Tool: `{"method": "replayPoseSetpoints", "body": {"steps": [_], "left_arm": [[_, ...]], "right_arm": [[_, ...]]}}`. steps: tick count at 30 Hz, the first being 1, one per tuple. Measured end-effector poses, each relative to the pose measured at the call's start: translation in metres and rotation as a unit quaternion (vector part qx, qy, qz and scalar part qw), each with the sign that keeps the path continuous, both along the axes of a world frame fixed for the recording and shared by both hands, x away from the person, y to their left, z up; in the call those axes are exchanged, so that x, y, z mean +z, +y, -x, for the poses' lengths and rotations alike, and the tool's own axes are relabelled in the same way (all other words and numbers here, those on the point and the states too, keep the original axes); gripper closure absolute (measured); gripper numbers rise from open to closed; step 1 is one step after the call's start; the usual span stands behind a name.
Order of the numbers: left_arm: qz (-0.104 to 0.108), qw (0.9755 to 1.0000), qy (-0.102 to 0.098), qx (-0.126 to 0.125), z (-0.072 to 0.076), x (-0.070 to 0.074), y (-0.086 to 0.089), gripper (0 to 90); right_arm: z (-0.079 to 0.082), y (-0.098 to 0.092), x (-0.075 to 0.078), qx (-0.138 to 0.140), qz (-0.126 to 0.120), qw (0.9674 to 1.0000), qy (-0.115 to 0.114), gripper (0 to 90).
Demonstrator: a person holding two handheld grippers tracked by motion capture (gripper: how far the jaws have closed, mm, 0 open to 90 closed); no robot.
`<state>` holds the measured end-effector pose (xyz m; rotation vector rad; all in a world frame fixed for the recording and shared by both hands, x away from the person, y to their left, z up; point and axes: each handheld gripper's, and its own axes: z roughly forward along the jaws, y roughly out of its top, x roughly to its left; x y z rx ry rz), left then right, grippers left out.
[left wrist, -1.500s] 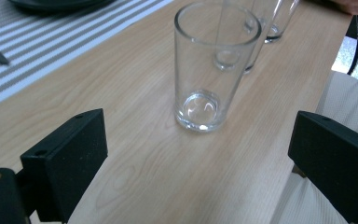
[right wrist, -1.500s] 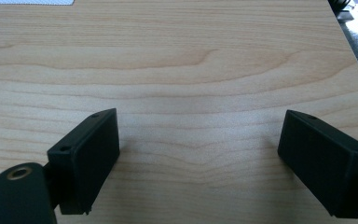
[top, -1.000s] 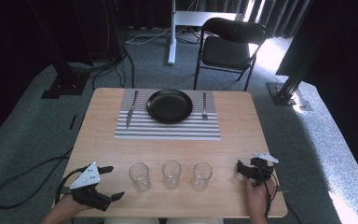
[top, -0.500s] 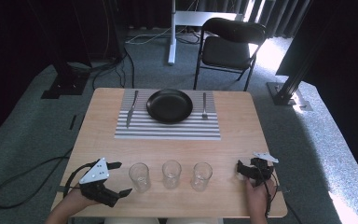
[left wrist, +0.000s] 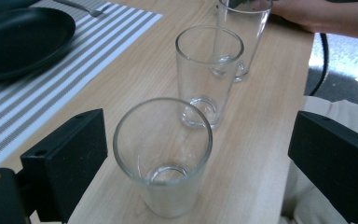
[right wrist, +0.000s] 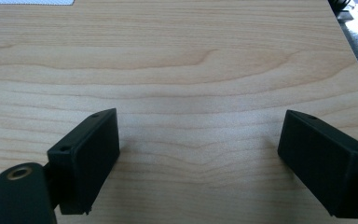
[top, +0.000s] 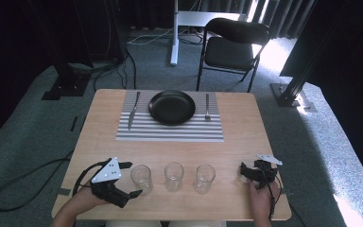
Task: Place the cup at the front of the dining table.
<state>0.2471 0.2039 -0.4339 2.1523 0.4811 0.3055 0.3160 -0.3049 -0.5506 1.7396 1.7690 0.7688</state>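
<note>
So the left tool has slid in toward the row of glasses compared with a second ago, when it sat further back near the tabletop's corner. Its jaws are spread wide, and the near glass now sits right between them in the left gripper view, upright, not touched by either pad as far as I can tell. Looks to me like a grab on that glass is lined up and just needs a bit more reach and a squeeze. Behind it, in line, are the middle glass and the far glass, close enough that a sloppy push could knock them. Out beyond sits the right tool, also wide open with nothing in it, parked on bare wood. Off to the side is the striped mat with the black plate.
</note>
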Motion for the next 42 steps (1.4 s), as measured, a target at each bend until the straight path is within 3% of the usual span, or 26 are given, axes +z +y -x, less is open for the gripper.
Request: {"method": "replayPoseSetpoints", "body": {"steps": [8, 13, 18, 22, 28, 34, 36, 42], "left_arm": [[-0.014, 0.9998, 0.015, -0.002, -0.011, 0.0, -0.014, 4.9], [-0.042, 0.9991, 0.009, -0.007, -0.017, 0.001, -0.027, 5.1], [-0.044, 0.9987, 0.022, -0.015, -0.024, 0.008, -0.037, 7.3], [-0.061, 0.9977, 0.019, -0.022, -0.028, 0.009, -0.049, 7.3], [-0.066, 0.9971, 0.024, -0.03, -0.031, 0.008, -0.06, 7.3], [-0.074, 0.9959, 0.035, -0.039, -0.033, 0.006, -0.074, 7.3], [-0.089, 0.9943, 0.039, -0.043, -0.035, 0.004, -0.082, 7.3], [-0.101, 0.9923, 0.054, -0.047, -0.038, 0.001, -0.092, 7.3]], "right_arm": [[0.0, 0.0, 0.0, 0.0, 0.0, 1.0, 0.0, 12.0], [0.0, 0.0, 0.0, 0.0, 0.0, 1.0, 0.0, 12.0], [0.0, 0.0, 0.0, 0.0, 0.0, 1.0, 0.0, 12.0], [0.0, 0.0, 0.0, 0.0, 0.0, 1.0, 0.0, 12.0], [0.0, 0.0, 0.0, 0.0, 0.0, 1.0, 0.0, 12.0], [0.0, 0.0, 0.0, 0.0, 0.0, 1.0, 0.0, 12.0], [0.0, 0.0, 0.0, 0.001, 0.0, 1.0, 0.0, 12.1], [0.0, 0.0, 0.0, 0.001, 0.0, 1.0, 0.0, 12.1]]}}
